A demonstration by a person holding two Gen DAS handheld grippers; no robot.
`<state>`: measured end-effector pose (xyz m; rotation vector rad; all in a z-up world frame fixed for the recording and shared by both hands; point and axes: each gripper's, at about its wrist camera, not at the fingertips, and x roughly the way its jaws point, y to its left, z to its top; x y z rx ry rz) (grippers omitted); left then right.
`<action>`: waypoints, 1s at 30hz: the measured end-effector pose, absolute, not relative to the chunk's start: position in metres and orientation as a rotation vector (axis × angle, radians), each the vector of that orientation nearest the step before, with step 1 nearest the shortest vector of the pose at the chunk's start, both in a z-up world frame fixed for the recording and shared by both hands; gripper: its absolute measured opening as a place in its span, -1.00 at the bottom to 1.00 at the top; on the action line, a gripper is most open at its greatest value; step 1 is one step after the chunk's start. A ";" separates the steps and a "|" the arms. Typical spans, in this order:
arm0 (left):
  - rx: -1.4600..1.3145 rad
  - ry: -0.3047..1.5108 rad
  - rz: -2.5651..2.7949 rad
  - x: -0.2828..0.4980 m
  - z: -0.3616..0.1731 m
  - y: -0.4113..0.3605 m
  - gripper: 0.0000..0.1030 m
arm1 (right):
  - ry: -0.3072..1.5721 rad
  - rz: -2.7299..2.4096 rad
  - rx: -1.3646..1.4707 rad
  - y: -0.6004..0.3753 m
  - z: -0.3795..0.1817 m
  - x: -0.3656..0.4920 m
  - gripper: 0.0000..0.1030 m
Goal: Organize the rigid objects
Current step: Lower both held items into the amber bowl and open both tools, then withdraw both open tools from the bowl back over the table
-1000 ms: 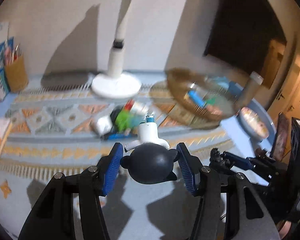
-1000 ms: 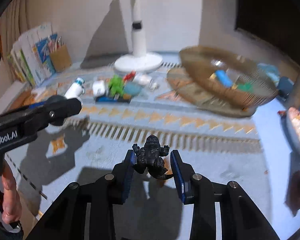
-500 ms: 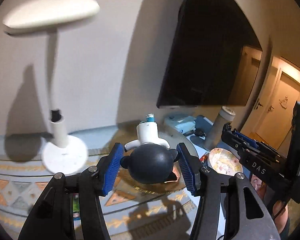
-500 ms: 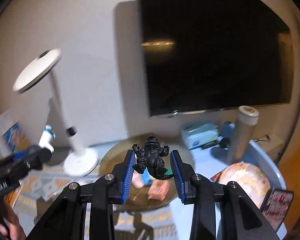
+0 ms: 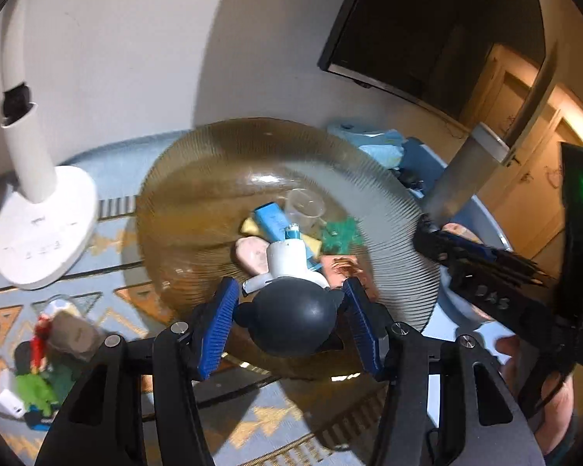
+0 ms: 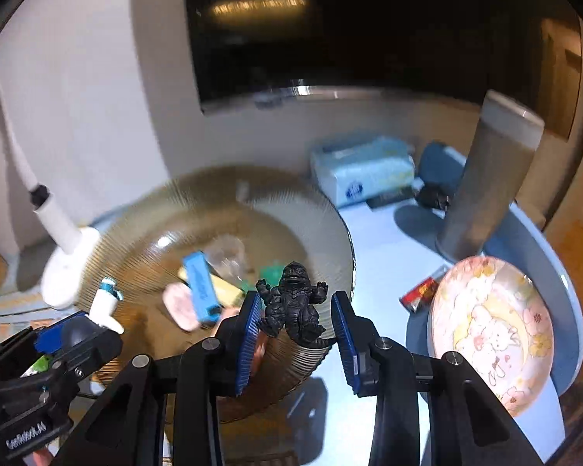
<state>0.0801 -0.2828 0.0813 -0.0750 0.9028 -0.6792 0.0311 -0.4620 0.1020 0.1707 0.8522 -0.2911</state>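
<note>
My left gripper [image 5: 289,316] is shut on a dark rubber bulb with a white nozzle [image 5: 291,310], held over the near rim of the amber ribbed glass bowl [image 5: 198,178]. My right gripper [image 6: 295,326] is shut on a small black monster figure [image 6: 293,305], held above the same bowl's [image 6: 315,209] right rim. The bowl holds a blue box [image 6: 200,287], a pink piece [image 6: 178,305], a clear cup [image 5: 305,207], yellow and green pieces. The left gripper also shows in the right wrist view [image 6: 77,334].
A white lamp base [image 5: 42,225] stands left of the bowl. Loose toys [image 5: 46,361] lie on the patterned mat at lower left. A tall grey cylinder [image 6: 486,178], a cartoon plate [image 6: 489,330] and a tissue pack [image 6: 363,171] sit right of the bowl.
Both grippers have moved from over the mat to above the bowl, tilting down toward it, each still holding its object.
</note>
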 end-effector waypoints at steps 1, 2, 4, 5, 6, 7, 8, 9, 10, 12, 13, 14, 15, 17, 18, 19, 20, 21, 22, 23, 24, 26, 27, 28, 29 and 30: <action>-0.095 0.882 -0.686 0.079 0.085 -0.279 0.26 | 0.855 -0.294 0.170 -0.463 0.102 0.032 -0.26; -0.105 0.868 -0.675 0.078 0.090 -0.275 0.55 | 0.845 -0.314 0.168 -0.465 0.106 0.031 -0.13; -0.110 0.822 -0.647 0.072 0.101 -0.263 0.68 | 0.799 -0.334 0.184 -0.468 0.115 0.026 0.16; -0.109 0.790 -0.631 0.068 0.111 -0.254 0.68 | 0.776 -0.335 0.196 -0.468 0.120 0.021 0.19; -0.116 0.768 -0.627 0.064 0.119 -0.245 0.68 | 0.753 -0.329 0.212 -0.468 0.127 0.015 0.19; -0.128 0.750 -0.622 0.061 0.127 -0.235 0.68 | 0.738 -0.316 0.229 -0.466 0.134 0.010 0.19; -0.142 0.720 -0.617 0.054 0.139 -0.220 0.68 | 0.730 -0.305 0.242 -0.465 0.138 0.006 0.19; -0.150 0.694 -0.612 0.047 0.149 -0.208 0.68 | 0.722 -0.292 0.253 -0.463 0.142 0.003 0.19; -0.154 0.674 -0.605 0.041 0.157 -0.197 0.68 | 0.708 -0.268 0.260 -0.457 0.149 -0.003 0.19; -0.148 0.631 -0.577 0.024 0.176 -0.169 0.68 | 0.688 -0.238 0.255 -0.445 0.159 -0.012 0.19; -0.142 0.611 -0.563 0.016 0.184 -0.156 0.68 | 0.680 -0.222 0.248 -0.437 0.164 -0.016 0.19; -0.135 0.582 -0.544 0.004 0.194 -0.139 0.69 | 0.672 -0.198 0.240 -0.425 0.171 -0.022 0.20; -0.134 0.565 -0.527 -0.003 0.201 -0.126 0.71 | 0.664 -0.177 0.236 -0.417 0.176 -0.026 0.21; -0.142 0.523 -0.489 -0.022 0.215 -0.096 0.82 | 0.646 -0.111 0.233 -0.394 0.188 -0.036 0.22; -0.149 0.505 -0.473 -0.031 0.220 -0.083 1.00 | 0.641 -0.081 0.232 -0.383 0.193 -0.039 0.24; -0.157 0.488 -0.456 -0.037 0.223 -0.072 0.99 | 0.633 -0.039 0.229 -0.369 0.198 -0.043 0.25; -0.173 0.461 -0.435 -0.046 0.225 -0.056 0.99 | 0.627 -0.004 0.222 -0.356 0.202 -0.046 0.31; -0.182 0.451 -0.421 -0.052 0.225 -0.046 0.99 | 0.620 0.024 0.213 -0.343 0.204 -0.049 0.46; -0.190 0.449 -0.408 -0.056 0.223 -0.035 0.99 | 0.616 0.058 0.194 -0.325 0.203 -0.050 0.55; -0.196 0.464 -0.388 -0.058 0.217 -0.023 0.99 | 0.621 0.090 0.169 -0.306 0.201 -0.050 0.67; -0.198 0.484 -0.371 -0.058 0.209 -0.016 0.99 | 0.631 0.112 0.144 -0.290 0.196 -0.052 0.67; -0.194 0.535 -0.313 -0.055 0.185 -0.001 0.99 | 0.659 0.146 0.101 -0.264 0.180 -0.051 0.66; -0.183 0.557 -0.287 -0.053 0.171 0.005 0.99 | 0.676 0.170 0.081 -0.250 0.169 -0.050 0.67; -0.170 0.583 -0.258 -0.050 0.156 0.009 0.99 | 0.698 0.203 0.063 -0.237 0.150 -0.050 0.67; -0.153 0.630 -0.226 -0.045 0.133 0.014 0.99 | 0.713 0.224 0.054 -0.229 0.133 -0.048 0.67; -0.136 0.664 -0.207 -0.041 0.115 0.016 0.99 | 0.729 0.242 0.047 -0.221 0.111 -0.047 0.67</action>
